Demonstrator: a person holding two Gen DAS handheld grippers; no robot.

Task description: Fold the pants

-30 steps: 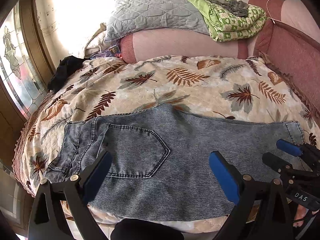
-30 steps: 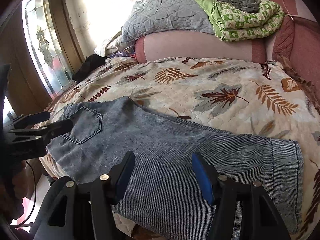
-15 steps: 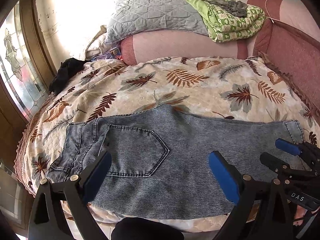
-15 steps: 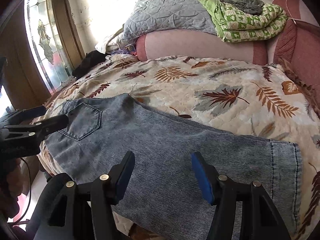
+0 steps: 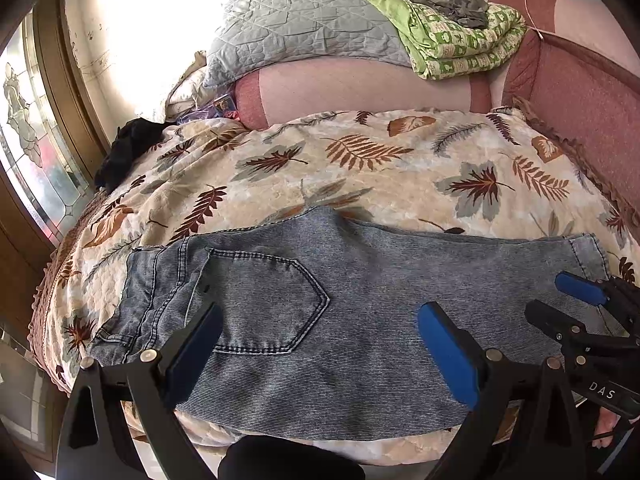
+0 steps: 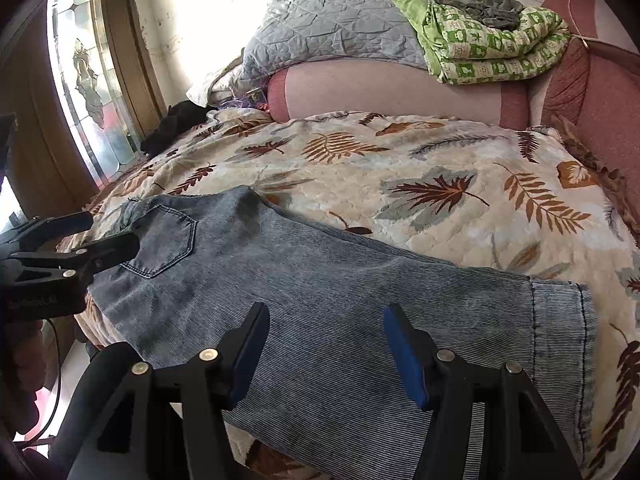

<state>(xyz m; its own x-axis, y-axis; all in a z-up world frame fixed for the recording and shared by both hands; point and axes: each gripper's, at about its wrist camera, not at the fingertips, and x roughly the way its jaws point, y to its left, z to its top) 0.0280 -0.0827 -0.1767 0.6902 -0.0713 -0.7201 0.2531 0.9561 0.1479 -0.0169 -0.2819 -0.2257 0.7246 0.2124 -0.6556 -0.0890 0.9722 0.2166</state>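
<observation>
Lying flat on one bed, one pair of jeans; two tools, left tool and right tool, both spread.

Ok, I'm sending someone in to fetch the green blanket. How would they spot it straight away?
Start at the bed with the leaf-print cover and look to its far end, where a long pink bolster lies across. The blanket sits folded on top of it, right of the grey quilt. It is the only bright green checked thing there, with a small grey garment on top.
</observation>
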